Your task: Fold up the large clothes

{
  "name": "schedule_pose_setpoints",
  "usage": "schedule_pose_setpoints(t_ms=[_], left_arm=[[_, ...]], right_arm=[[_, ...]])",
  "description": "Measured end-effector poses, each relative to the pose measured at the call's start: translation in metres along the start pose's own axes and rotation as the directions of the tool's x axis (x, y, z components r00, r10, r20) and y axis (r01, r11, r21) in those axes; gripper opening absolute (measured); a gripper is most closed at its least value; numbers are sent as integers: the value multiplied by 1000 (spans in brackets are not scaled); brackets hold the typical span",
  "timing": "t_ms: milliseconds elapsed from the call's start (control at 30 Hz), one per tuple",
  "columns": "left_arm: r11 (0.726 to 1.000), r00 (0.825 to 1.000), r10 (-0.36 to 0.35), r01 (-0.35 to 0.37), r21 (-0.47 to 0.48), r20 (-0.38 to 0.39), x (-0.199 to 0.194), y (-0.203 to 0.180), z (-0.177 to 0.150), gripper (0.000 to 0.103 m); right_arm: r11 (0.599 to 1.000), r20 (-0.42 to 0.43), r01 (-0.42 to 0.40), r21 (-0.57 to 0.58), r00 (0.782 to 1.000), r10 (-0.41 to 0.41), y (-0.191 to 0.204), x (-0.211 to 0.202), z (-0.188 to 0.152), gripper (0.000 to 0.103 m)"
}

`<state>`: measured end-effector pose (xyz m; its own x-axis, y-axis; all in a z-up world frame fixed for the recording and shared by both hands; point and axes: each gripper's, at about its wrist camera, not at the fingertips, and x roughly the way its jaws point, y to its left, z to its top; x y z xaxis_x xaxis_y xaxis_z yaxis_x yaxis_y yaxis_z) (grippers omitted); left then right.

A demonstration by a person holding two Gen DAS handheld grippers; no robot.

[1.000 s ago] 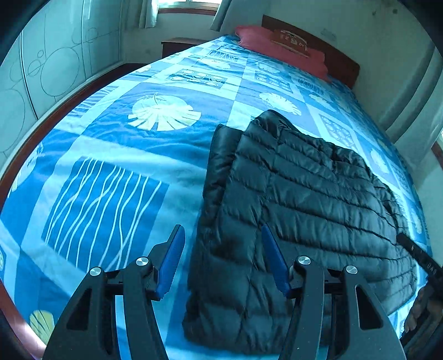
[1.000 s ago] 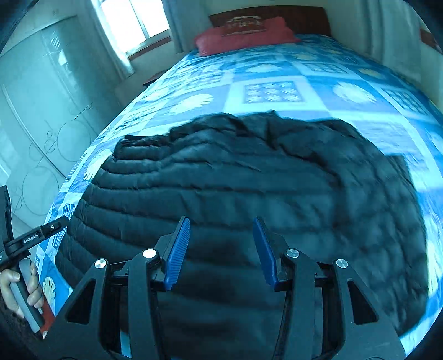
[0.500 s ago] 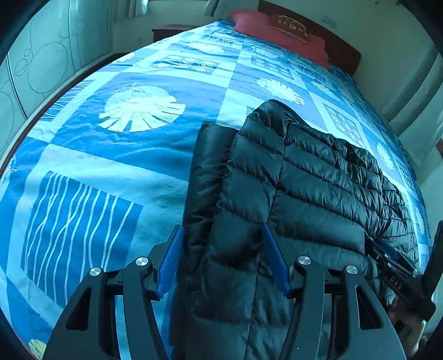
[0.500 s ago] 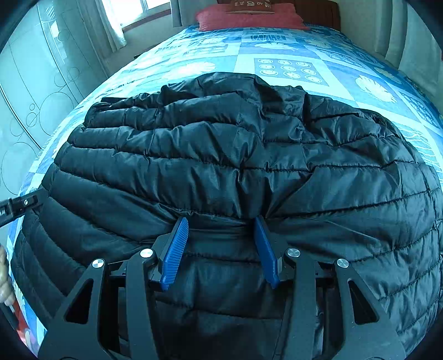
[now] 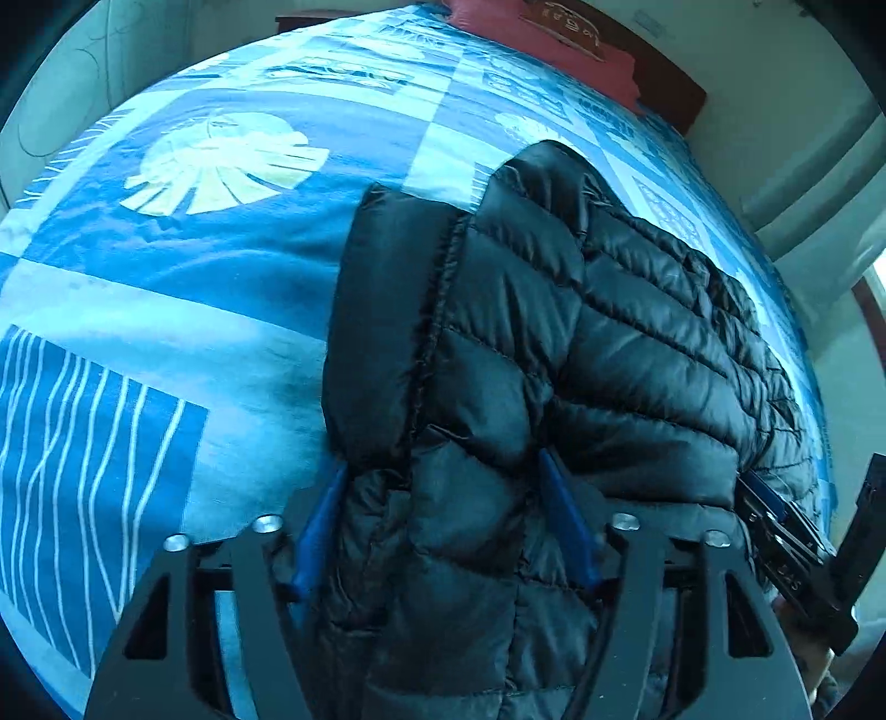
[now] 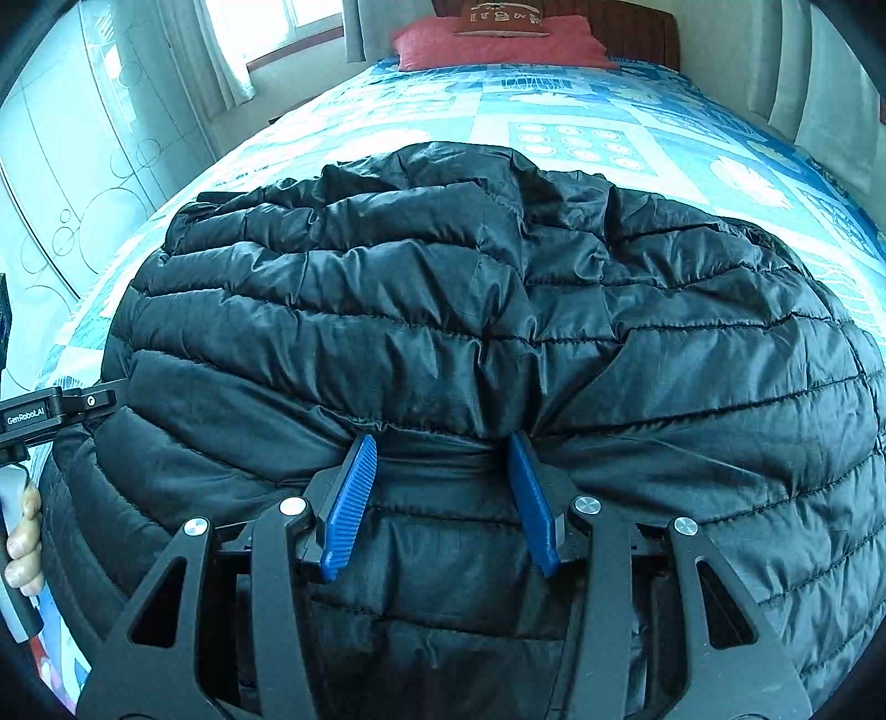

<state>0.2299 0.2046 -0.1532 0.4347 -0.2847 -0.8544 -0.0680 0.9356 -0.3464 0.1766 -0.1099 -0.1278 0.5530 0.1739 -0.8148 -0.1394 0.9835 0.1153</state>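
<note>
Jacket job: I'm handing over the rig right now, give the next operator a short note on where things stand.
Left gripper: jaws apart, pushed into the near left edge of the black puffer jacket, padding between the fingers; a firm grip can't be confirmed.
Right gripper: jaws apart, tips sunk into a crease further right along the near edge.
Jacket lies flat across the blue bedspread, apparently already folded in at the sides.
Left: close both grippers, carry the near edge toward the red pillow.

Both wrist views close, angled down over black jacket (image 5: 581,343) (image 6: 470,310), facing red pillow (image 5: 554,39) (image 6: 498,41)
</note>
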Motion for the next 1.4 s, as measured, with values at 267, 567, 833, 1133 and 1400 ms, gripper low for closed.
schedule_pose_setpoints(t_ms=[267, 567, 833, 1133, 1400], left_arm=[[999, 998, -37, 36, 20, 43, -36, -24, -2, 20], [995, 988, -49, 36, 94, 145, -93, -81, -1, 19], [983, 982, -44, 10, 185, 183, -109, -155, -12, 19], [953, 985, -65, 13, 303, 162, -86, -252, -31, 19], [916, 992, -64, 14, 401, 110, -40, -334, -60, 19]], right_arm=[[1000, 2, -3, 1, 1000, 3, 2, -1, -1, 48], [999, 27, -17, 39, 1000, 16, -8, -37, 0, 48], [998, 138, 32, 57, 990, -39, -59, -111, -12, 56], [979, 196, 83, 185, 973, -119, -150, -163, -33, 60], [950, 163, 121, 288, 971, -173, -209, -162, -50, 60]])
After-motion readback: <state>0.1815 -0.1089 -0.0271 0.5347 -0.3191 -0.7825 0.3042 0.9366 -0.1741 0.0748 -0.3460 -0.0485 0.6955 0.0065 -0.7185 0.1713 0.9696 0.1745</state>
